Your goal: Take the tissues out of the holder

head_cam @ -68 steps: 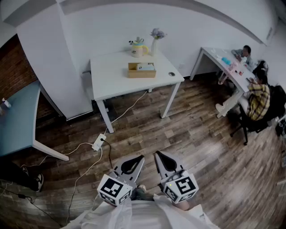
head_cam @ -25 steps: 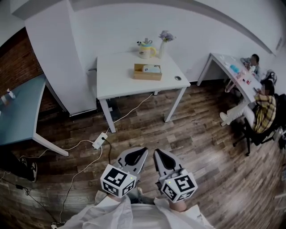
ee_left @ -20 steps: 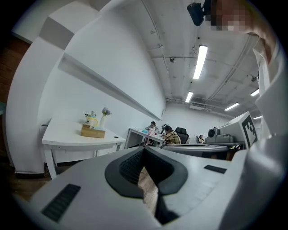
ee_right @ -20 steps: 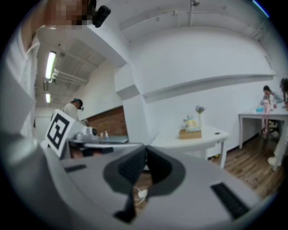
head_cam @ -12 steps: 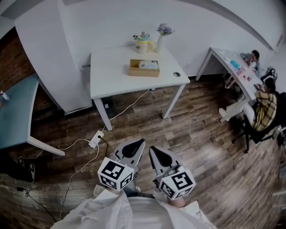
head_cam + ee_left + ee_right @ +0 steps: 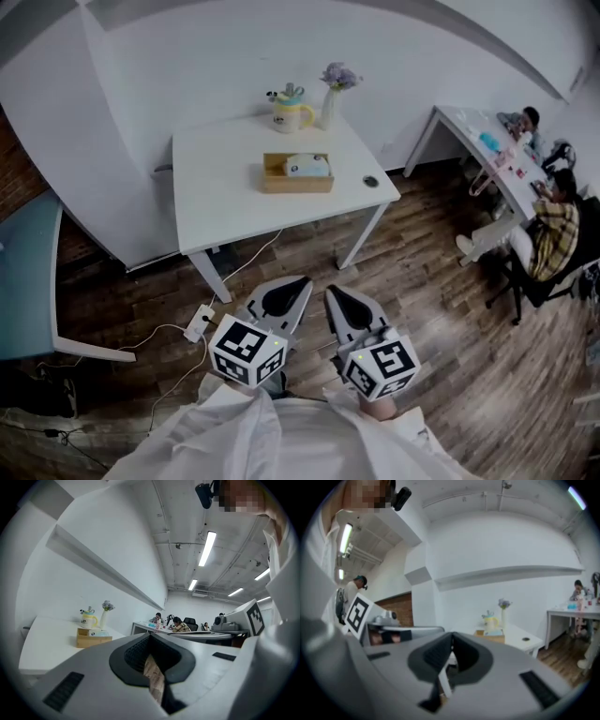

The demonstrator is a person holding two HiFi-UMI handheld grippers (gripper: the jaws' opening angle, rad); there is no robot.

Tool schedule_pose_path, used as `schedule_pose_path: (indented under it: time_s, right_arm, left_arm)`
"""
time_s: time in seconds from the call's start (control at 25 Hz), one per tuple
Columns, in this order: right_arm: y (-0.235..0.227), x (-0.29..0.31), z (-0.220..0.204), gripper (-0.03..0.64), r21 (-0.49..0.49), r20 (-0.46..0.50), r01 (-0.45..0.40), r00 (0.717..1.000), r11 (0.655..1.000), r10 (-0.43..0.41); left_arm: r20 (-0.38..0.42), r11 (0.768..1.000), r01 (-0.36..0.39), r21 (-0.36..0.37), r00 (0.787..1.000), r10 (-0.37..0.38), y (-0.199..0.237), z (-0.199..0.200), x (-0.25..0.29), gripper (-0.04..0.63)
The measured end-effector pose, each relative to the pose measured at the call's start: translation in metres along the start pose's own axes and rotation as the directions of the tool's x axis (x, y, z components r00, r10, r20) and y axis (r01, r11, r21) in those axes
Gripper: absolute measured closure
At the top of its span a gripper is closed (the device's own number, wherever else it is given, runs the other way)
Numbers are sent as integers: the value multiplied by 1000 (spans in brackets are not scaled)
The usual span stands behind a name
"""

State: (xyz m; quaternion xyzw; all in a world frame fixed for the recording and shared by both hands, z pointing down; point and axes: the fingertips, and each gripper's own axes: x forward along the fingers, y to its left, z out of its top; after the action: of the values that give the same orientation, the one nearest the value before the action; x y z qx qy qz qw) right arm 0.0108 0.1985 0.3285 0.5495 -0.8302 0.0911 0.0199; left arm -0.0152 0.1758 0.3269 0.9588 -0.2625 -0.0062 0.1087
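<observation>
A wooden tissue holder (image 6: 294, 178) stands on the white table (image 6: 216, 197), with a pale tissue pack (image 6: 307, 167) lying in it. The holder shows small and far off in the left gripper view (image 6: 93, 639) and in the right gripper view (image 6: 490, 636). My left gripper (image 6: 298, 281) and right gripper (image 6: 333, 292) are side by side near my body, above the wood floor and well short of the table. Both are shut with nothing between their pads, as the left gripper (image 6: 150, 637) and right gripper (image 6: 452, 637) show in their own views.
A yellow teapot (image 6: 291, 111) and a vase of flowers (image 6: 333, 92) stand behind the holder; a small dark object (image 6: 371, 181) lies near the right table edge. A power strip (image 6: 199, 323) with cables lies on the floor. A blue table (image 6: 23, 281) is at left; people sit at a desk (image 6: 478, 131) at right.
The white table with the holder has come nearer and sits lower in the head view. Both grippers stay shut and side by side.
</observation>
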Motion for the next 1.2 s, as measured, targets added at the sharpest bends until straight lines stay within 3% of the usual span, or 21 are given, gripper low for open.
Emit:
schedule_pose_path:
  time_s: [0.28, 0.56, 0.76, 1.2]
  right_arm:
    - [-18, 76, 40, 606, -2, 83, -27, 996, 1000, 27]
    - [-37, 105, 25, 606, 39, 16, 6, 1000, 999, -6]
    - [-52, 117, 18, 606, 58, -16, 16, 1000, 998, -16]
    - [-104, 187, 28, 606, 48, -12, -28, 1000, 998, 29]
  left_arm:
    - [18, 1000, 28, 14, 999, -29, 70, 31, 38, 586]
    - [-34, 998, 53, -33, 998, -54, 98, 16, 59, 586]
    - [-50, 997, 29, -65, 998, -32, 124, 12, 74, 586]
    - [-57, 999, -21, -41, 998, 19, 182, 24, 127, 586]
